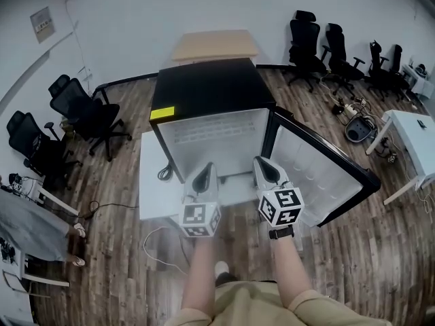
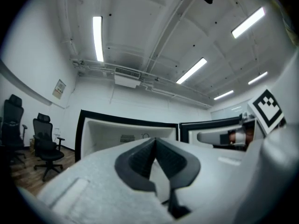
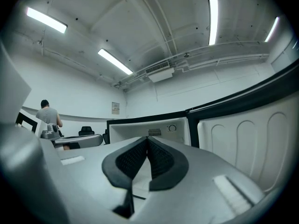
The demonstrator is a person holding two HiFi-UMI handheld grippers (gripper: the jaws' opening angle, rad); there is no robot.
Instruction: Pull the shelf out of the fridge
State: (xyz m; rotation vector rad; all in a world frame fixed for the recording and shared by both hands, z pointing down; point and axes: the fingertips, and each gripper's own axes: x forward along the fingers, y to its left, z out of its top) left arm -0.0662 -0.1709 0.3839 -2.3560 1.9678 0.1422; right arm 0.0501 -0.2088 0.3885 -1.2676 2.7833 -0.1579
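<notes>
Black outside and white inside, the small box-shaped fridge [image 1: 204, 87] stands on the brown wood-plank floor [image 1: 122, 250] with its white-lined door [image 1: 326, 168] swung wide to your right, so the opening step looks done. The pull itself has not begun. Your left gripper [image 1: 207, 168] and right gripper [image 1: 262, 161] hover side by side just in front of the open cavity, each with its fingers [image 2: 140, 160] pressed together on nothing. The shelf does not show clearly in any view. By my judgement it still sits inside the cavity, so reaching in, gripping its front edge and drawing it out all remain. Mind the cavity's black rim on both sides and the door's inner face close beside your right gripper. To your left a white flat board [image 1: 151, 189] lies on the floor with a grey cable [image 1: 163, 173] on it. The black office chairs [image 1: 85, 114] stand well apart, and the floor around your legs looks open for stepping back.
</notes>
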